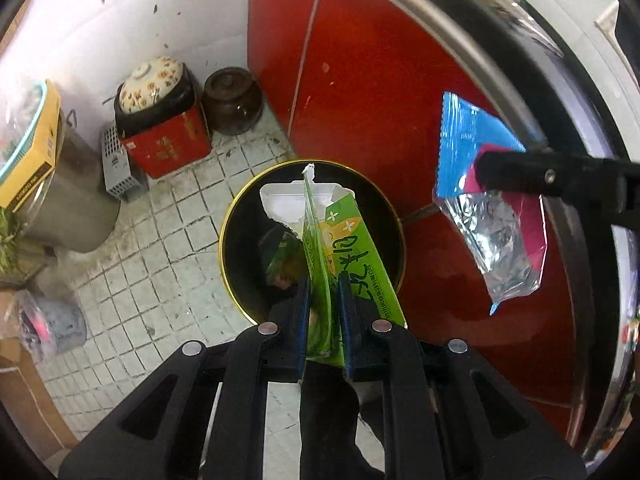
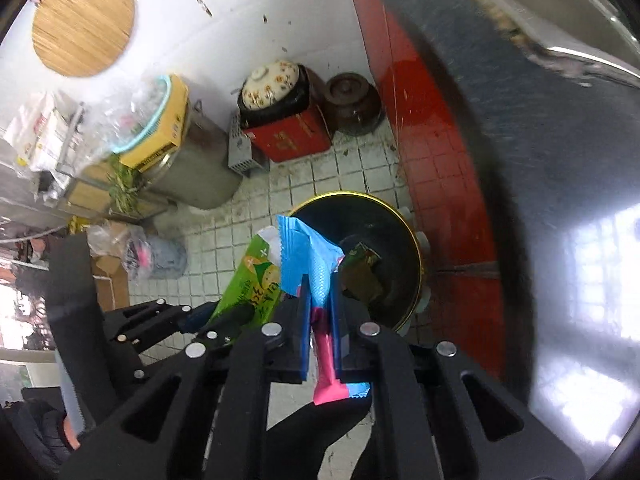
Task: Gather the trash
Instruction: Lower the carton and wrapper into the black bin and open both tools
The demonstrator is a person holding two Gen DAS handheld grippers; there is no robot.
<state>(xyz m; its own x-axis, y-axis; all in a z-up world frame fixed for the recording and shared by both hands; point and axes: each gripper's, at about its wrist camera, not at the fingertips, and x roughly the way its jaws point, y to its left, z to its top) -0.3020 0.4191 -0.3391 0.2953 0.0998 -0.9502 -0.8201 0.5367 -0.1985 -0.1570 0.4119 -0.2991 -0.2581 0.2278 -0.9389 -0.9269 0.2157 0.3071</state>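
Note:
My left gripper (image 1: 323, 280) points down and is shut on a green snack wrapper (image 1: 352, 248) with a torn white top. The wrapper hangs over a black round bin with a gold rim (image 1: 232, 216) standing on the tiled floor. To the right, my right gripper (image 1: 480, 170) comes in from the side, shut on a blue, pink and silver wrapper (image 1: 472, 140). In the right wrist view the right gripper (image 2: 322, 280) pinches that blue and pink wrapper (image 2: 304, 252) just left of the bin (image 2: 416, 248), which holds some trash (image 2: 362, 276). The green wrapper (image 2: 252, 284) and left gripper (image 2: 208, 322) sit beside it.
A red cabinet front (image 1: 360, 100) and a steel counter edge (image 1: 580, 160) rise on the right. Against the white wall stand a red box with a flowered lid (image 1: 160, 120), a brown jar (image 1: 232, 100), a grey pot (image 1: 76, 200) and bagged items (image 1: 48, 324).

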